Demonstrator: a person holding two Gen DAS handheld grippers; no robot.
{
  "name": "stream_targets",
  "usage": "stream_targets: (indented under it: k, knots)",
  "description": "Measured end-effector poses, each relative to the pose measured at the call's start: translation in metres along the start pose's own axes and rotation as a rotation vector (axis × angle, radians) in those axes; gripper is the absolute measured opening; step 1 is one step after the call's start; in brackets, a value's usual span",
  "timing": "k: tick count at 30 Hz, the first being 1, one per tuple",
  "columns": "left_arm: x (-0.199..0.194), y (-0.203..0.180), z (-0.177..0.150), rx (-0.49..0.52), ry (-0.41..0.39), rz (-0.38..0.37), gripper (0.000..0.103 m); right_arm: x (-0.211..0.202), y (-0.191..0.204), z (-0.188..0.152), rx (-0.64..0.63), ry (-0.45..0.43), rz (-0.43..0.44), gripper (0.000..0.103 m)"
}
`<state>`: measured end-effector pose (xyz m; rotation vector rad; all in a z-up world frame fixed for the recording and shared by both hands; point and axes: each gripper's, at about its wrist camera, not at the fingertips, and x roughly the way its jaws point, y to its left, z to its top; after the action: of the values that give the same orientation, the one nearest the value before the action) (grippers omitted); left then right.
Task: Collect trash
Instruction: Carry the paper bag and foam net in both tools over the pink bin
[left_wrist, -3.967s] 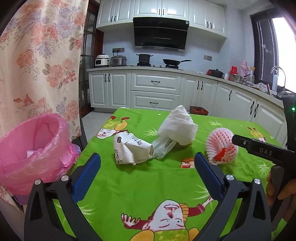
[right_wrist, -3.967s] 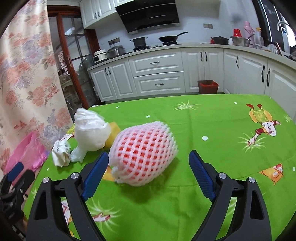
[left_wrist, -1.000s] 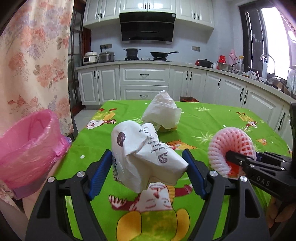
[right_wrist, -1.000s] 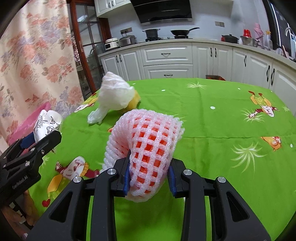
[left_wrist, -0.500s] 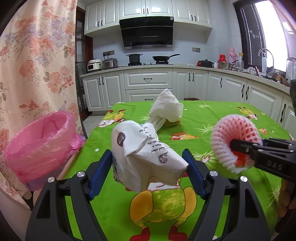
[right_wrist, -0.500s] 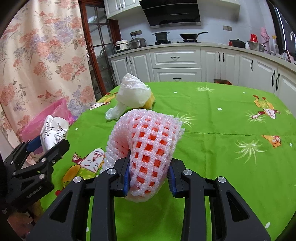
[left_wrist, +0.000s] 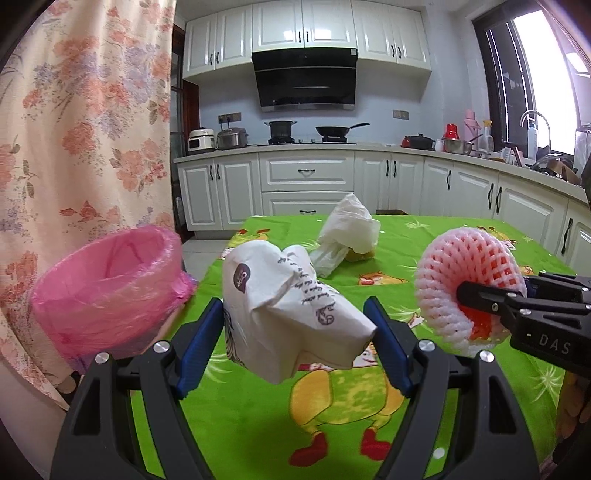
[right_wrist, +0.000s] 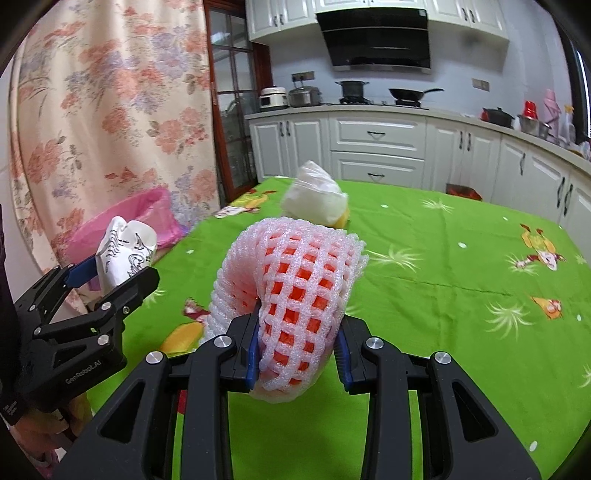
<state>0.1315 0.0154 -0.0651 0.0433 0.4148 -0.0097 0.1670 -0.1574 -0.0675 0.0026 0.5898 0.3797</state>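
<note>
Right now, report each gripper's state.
Left gripper: shut on the crumpled paper bag.
Right gripper: shut on the pink foam net.

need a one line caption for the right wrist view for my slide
Right gripper clamps a pink foam fruit net above the green tablecloth.

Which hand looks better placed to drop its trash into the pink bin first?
Probably the left. The left gripper, holding the crumpled paper bag, sits right beside the pink-lined bin. The right gripper, clamped on the foam fruit net, is farther from it, with the left gripper between.
</note>
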Motion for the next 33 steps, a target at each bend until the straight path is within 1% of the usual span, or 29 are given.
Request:
stream_targets:
  k: [5,10,16,19,22,23,26,29,33]
  knots:
    - [-0.013,0.017,0.002,-0.007,-0.019,0.034,0.075,0.001,0.02,0.007,-0.037,-0.011,0.039,0.032]
    - [-0.027,0.043,0.009,-0.022,-0.049,0.084,0.075,0.005,0.045,0.018,-0.095,-0.021,0.085,0.032]
    - [-0.039,0.067,0.013,-0.036,-0.073,0.136,0.075,0.011,0.072,0.038,-0.145,-0.032,0.141,0.032]
    - [-0.043,0.081,0.021,-0.028,-0.084,0.169,0.075,0.017,0.086,0.05,-0.16,-0.04,0.184,0.032]
    - [-0.044,0.103,0.031,-0.049,-0.081,0.189,0.075,0.028,0.102,0.065,-0.179,-0.042,0.231,0.032]
    - [-0.043,0.11,0.035,-0.059,-0.076,0.199,0.075,0.034,0.108,0.072,-0.178,-0.038,0.259,0.032]
    - [-0.037,0.145,0.043,-0.111,-0.049,0.224,0.075,0.051,0.125,0.089,-0.171,-0.022,0.308,0.032]
    - [-0.033,0.174,0.05,-0.146,-0.047,0.253,0.075,0.069,0.142,0.104,-0.183,-0.01,0.34,0.033]
    - [-0.022,0.203,0.059,-0.161,-0.043,0.277,0.075,0.089,0.161,0.119,-0.206,0.003,0.346,0.033]
